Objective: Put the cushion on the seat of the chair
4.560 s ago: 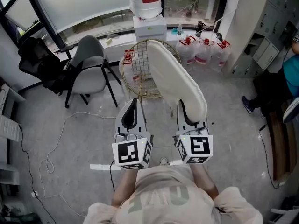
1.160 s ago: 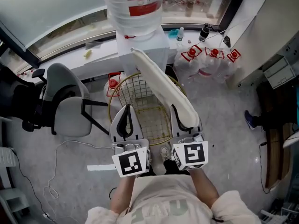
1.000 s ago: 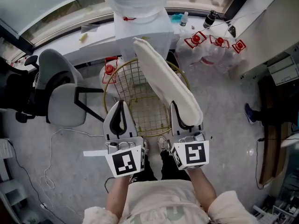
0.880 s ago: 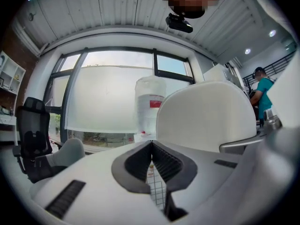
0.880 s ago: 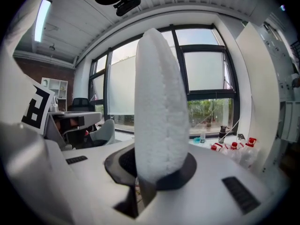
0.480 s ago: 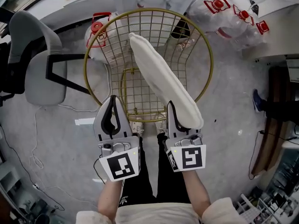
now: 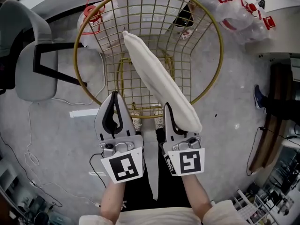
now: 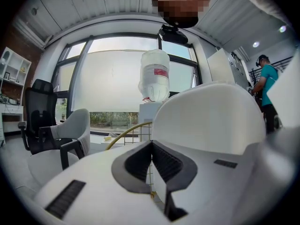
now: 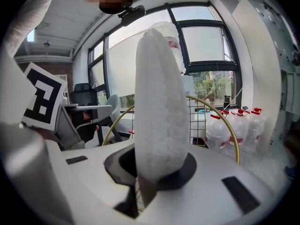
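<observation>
Since the frame half a second back, both grippers sit lower in the head view. The gold wire chair (image 7: 93, 13) now fills more of the upper middle of the frame, so the person is closer over it. The cushion (image 7: 157, 83) reaches further across the chair.

The right gripper (image 7: 172, 118) pinches the near end of the cushion. In the right gripper view the white pad stands on edge between the jaws of the right gripper (image 9: 157, 172), which squeeze it from both sides. From there the cushion (image 9: 159, 97) rises in front of the chair's gold rim.

In the head view the cushion runs as a long white strip from the lower right of centre up toward the upper left, crossing above the seat (image 7: 129, 88), the smaller wire ring inside the big hoop. It is held on edge, not flat. Whether its far end touches the wire I cannot tell.

The left gripper (image 7: 114, 102) is beside it at lower left, with its jaws pressed together on nothing. The left gripper view shows the dark pads of the left gripper (image 8: 152, 146) meeting with no cloth between them.

By my reading the carry and approach are nearly done: the cushion is over the right chair, not the grey chair (image 7: 28, 55) at the upper left. Still to do: bring it down, tip it flat so it covers the seat ring, and let go.
</observation>
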The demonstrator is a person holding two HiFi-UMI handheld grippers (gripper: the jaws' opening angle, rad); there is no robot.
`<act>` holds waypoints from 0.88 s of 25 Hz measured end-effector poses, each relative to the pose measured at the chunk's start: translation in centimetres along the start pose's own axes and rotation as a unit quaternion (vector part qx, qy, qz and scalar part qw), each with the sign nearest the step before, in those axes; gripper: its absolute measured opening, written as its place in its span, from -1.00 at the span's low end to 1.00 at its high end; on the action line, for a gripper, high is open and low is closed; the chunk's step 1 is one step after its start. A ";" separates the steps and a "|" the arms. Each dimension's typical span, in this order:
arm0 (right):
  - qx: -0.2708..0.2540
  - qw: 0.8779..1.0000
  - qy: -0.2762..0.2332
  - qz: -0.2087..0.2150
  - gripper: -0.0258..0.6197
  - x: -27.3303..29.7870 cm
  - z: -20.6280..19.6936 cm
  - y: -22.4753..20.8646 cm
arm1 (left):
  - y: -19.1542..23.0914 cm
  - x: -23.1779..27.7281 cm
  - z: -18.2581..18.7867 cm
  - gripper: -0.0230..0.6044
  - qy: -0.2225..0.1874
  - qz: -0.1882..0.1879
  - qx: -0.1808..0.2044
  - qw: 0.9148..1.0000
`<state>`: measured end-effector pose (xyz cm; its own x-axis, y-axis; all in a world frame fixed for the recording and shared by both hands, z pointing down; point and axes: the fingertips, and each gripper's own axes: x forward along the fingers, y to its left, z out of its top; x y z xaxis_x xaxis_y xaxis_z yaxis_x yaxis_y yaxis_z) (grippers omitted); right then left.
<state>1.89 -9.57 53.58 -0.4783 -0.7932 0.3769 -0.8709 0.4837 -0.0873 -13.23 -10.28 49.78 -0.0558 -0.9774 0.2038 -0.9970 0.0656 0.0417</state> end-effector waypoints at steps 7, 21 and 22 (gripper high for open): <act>0.108 0.994 -0.023 0.013 -0.75 0.6 0.5 -1.0 | 0.3 0.5 0.3 -0.88 -0.010 0.007 0.000 1.000; 0.744 0.634 -0.157 0.143 -0.76 2.9 -5.6 -3.8 | 2.0 0.9 -1.3 -0.88 0.009 0.037 0.021 0.999; 0.744 0.632 -0.158 0.148 -0.76 3.0 -5.9 -3.7 | 2.1 0.8 -1.5 -0.88 0.011 0.039 0.021 0.999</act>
<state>4.35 -11.55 60.44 -0.4389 -0.8976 -0.0409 0.2313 -0.0688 -0.9704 -15.28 -10.67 51.47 -0.1328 -0.9651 0.2259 -0.9910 0.1327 -0.0156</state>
